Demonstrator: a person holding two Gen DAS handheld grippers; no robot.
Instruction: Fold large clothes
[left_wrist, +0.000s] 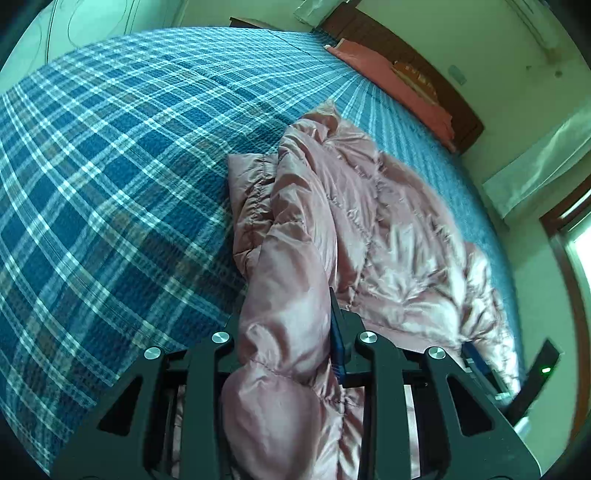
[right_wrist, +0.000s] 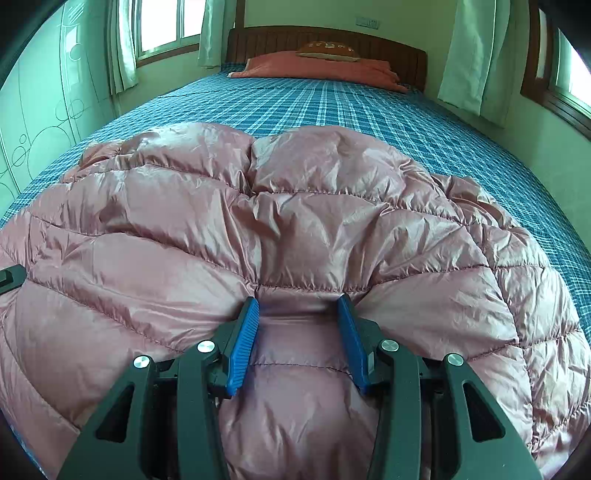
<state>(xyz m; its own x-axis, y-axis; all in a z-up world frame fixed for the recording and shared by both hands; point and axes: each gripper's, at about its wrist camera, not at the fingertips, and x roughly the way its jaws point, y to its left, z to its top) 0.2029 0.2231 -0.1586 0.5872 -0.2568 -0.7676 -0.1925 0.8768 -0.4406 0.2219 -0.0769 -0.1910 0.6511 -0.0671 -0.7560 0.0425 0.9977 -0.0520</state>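
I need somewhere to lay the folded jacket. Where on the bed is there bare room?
Bare plaid bedspread runs between the pink jacket and the red pillow at the headboard; another open stretch lies beside the jacket. The near end is crowded: jacket and both tongs.

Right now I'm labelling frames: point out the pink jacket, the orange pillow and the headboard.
pink jacket (right_wrist: 295, 229): right wrist view, quilted back panel.
orange pillow (right_wrist: 317, 68): right wrist view, top face.
headboard (right_wrist: 391, 50): right wrist view, wooden front.
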